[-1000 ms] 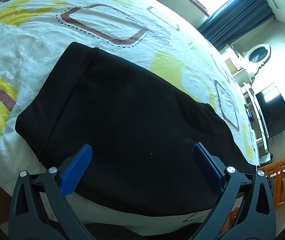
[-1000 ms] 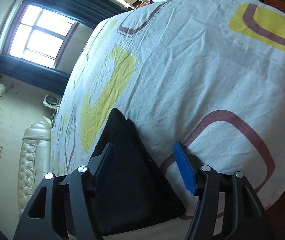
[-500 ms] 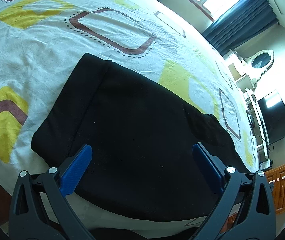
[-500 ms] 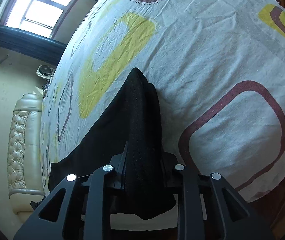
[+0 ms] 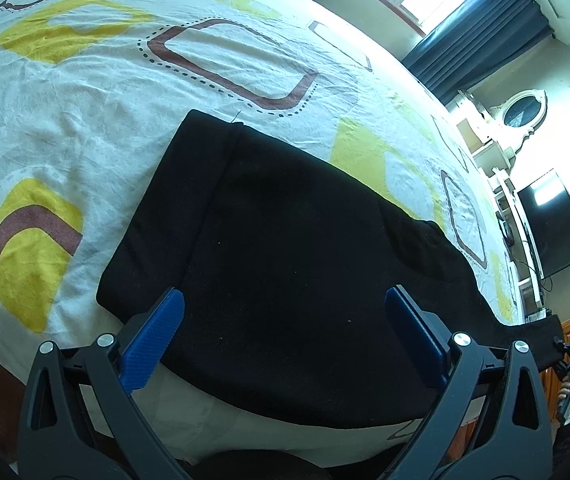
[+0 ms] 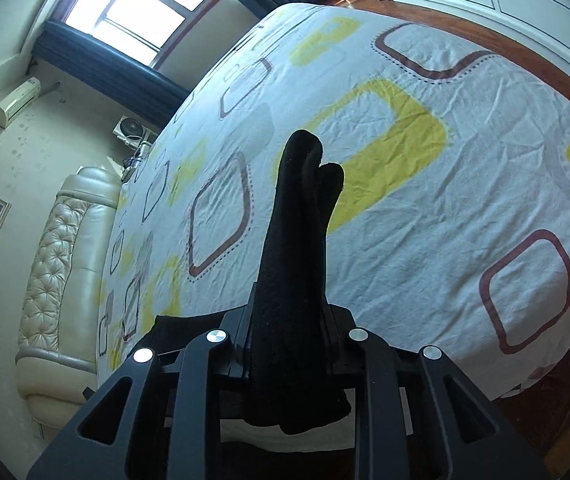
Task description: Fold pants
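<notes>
The black pants lie spread across the near part of the bed, on the white sheet printed with yellow and brown rounded squares. Their left end lies flat, with a folded band along that edge, while the right end rises off the sheet, pinched in my right gripper. Through my right wrist camera that end of the pants stands up as a thick bunched ridge between my clenched jaws, pointing out over the bed. My left gripper hangs above the near edge of the pants with its jaws spread wide, its blue pads touching nothing that I can see. Beyond the bed on the far side are a window with dark blue curtains, and to the right a dark television. My right camera shows a cream tufted headboard at the left.
</notes>
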Available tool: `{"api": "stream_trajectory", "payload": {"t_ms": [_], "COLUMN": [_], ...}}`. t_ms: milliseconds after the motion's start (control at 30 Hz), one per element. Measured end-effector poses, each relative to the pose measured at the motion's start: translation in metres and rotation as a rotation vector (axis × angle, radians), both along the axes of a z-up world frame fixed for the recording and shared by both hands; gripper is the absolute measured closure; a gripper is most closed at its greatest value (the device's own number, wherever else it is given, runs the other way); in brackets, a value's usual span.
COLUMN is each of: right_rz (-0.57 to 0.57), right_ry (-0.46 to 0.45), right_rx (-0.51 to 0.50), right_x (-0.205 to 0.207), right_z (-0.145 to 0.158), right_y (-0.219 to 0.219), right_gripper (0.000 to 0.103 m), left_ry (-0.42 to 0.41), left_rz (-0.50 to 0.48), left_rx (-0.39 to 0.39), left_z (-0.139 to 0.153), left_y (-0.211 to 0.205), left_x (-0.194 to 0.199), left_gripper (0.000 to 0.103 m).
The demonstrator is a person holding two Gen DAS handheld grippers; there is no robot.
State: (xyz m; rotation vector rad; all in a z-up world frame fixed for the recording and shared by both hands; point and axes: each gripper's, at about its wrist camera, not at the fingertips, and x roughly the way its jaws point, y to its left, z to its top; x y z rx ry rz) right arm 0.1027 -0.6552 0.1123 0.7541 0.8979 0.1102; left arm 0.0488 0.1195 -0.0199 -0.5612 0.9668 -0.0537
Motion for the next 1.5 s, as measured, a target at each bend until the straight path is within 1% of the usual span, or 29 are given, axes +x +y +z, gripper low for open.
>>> {"api": "stream_trajectory", "payload": {"t_ms": [133, 233, 333, 433, 567, 667, 833, 900, 1000, 1200, 1300, 1400, 1433, 1500], "right_rz": [0.073, 0.123, 0.178, 0.227, 0.277, 0.311, 0.350, 0.361, 0.382, 0.398, 0.398, 0.404, 0.405, 0.412], "right_ry": [-0.038, -0.059, -0.063, -0.054, -0.025, -0.008, 0.038, 0.058, 0.074, 0.096, 0.102, 0.103, 0.101, 0.097], "right_rx": [-0.039, -0.067, -0.106, -0.153, -0.213, -0.249, -0.389, -0.427, -0.512, -0.616, -0.609, -0.653, -0.665, -0.644], "right_x": [0.002, 0.007, 0.013, 0.021, 0.030, 0.037, 0.045, 0.047, 0.050, 0.052, 0.052, 0.052, 0.051, 0.048], "right_z": [0.034, 0.051, 0.059, 0.058, 0.044, 0.026, -0.010, -0.025, -0.046, -0.078, -0.087, -0.093, -0.094, -0.097], "right_y": [0.048, 0.089, 0.134, 0.178, 0.234, 0.272, 0.334, 0.353, 0.381, 0.419, 0.429, 0.441, 0.444, 0.448], "right_gripper": [0.079, 0.079, 0.079, 0.079, 0.079, 0.079, 0.079, 0.079, 0.079, 0.079, 0.079, 0.079, 0.076, 0.072], "left_ry": [0.021, 0.031, 0.034, 0.036, 0.039, 0.042, 0.044, 0.044, 0.044, 0.045, 0.047, 0.047, 0.047, 0.047], "left_rz": [-0.024, -0.030, -0.025, -0.026, -0.027, -0.034, -0.042, -0.041, -0.036, -0.030, -0.028, -0.028, -0.028, -0.029], "left_rx": [0.041, 0.046, 0.029, 0.014, 0.022, 0.042, 0.069, 0.067, 0.056, 0.044, 0.044, 0.047, 0.046, 0.047], "left_z": [-0.003, -0.005, -0.005, -0.006, -0.005, -0.005, -0.006, -0.006, -0.006, -0.007, -0.007, -0.007, -0.007, -0.007], "left_y": [-0.005, -0.005, -0.002, 0.000, -0.002, -0.005, -0.010, -0.010, -0.008, -0.005, -0.005, -0.005, -0.005, -0.005], "left_x": [0.005, 0.006, 0.006, 0.006, 0.005, 0.006, 0.007, 0.007, 0.008, 0.008, 0.008, 0.008, 0.007, 0.008], "left_gripper": [0.003, 0.003, 0.003, 0.003, 0.003, 0.003, 0.003, 0.003, 0.003, 0.003, 0.003, 0.003, 0.003, 0.003]}}
